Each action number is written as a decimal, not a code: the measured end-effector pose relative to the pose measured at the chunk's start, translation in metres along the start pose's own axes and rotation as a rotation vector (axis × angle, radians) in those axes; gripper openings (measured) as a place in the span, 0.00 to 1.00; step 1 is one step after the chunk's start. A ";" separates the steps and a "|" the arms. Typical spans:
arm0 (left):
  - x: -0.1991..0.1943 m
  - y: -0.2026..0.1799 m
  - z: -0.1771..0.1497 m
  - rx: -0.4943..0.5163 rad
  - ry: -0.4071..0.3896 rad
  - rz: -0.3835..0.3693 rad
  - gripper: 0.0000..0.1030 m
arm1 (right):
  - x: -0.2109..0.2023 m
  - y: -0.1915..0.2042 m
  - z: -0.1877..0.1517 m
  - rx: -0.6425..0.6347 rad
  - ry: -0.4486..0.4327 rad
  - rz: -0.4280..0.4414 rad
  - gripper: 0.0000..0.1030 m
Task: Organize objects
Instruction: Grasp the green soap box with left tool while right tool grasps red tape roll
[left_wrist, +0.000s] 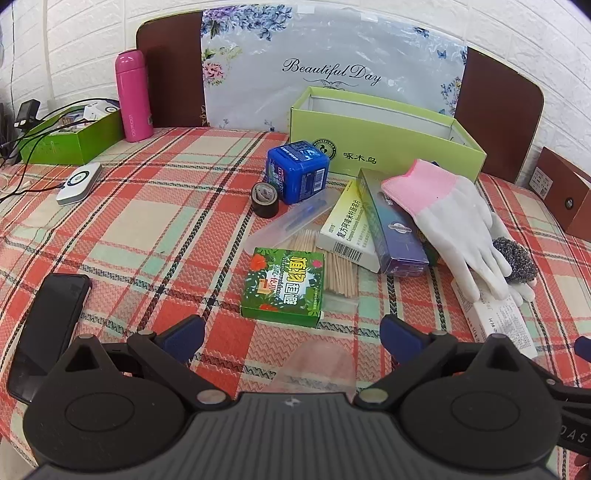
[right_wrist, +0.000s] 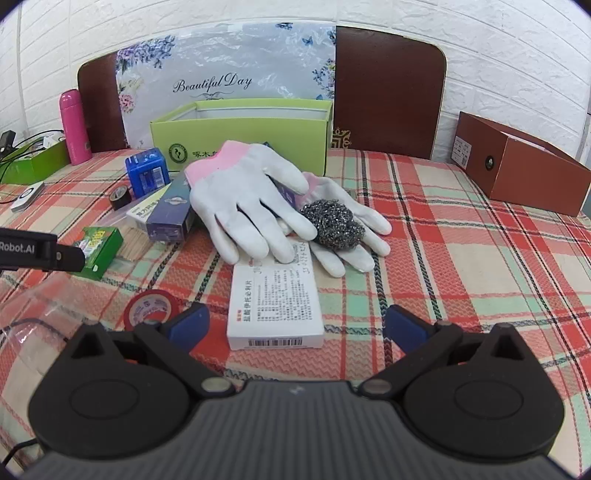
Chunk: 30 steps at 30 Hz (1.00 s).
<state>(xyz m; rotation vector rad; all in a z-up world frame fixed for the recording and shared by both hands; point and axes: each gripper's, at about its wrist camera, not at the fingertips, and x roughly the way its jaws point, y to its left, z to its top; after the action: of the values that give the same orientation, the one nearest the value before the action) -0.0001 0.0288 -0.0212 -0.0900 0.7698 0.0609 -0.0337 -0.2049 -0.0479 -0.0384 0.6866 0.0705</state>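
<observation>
My left gripper is open and empty, just short of a small green box that lies by a pile of toothpicks. Behind are a blue box, black tape roll, medicine boxes and white gloves. My right gripper is open around the near end of a white medicine box. Gloves and a steel scourer lie beyond it. An open lime-green box stands at the back.
A red tape roll and clear plastic lie left of my right gripper. A black phone, white device, pink bottle and green tray sit at the left. A brown box stands at the right.
</observation>
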 end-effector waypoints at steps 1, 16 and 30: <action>0.000 0.000 0.000 0.000 0.002 -0.001 1.00 | 0.000 0.000 0.000 -0.003 0.000 0.003 1.00; 0.004 0.019 0.003 -0.016 -0.030 -0.060 1.00 | 0.006 0.012 -0.001 -0.064 -0.015 0.121 1.00; 0.065 0.036 0.010 0.009 0.047 -0.165 0.80 | 0.026 0.047 0.002 -0.144 0.013 0.306 0.87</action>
<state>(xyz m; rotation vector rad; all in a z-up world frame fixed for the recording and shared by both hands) 0.0498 0.0675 -0.0615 -0.1468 0.8073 -0.1011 -0.0161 -0.1562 -0.0639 -0.0722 0.6950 0.4136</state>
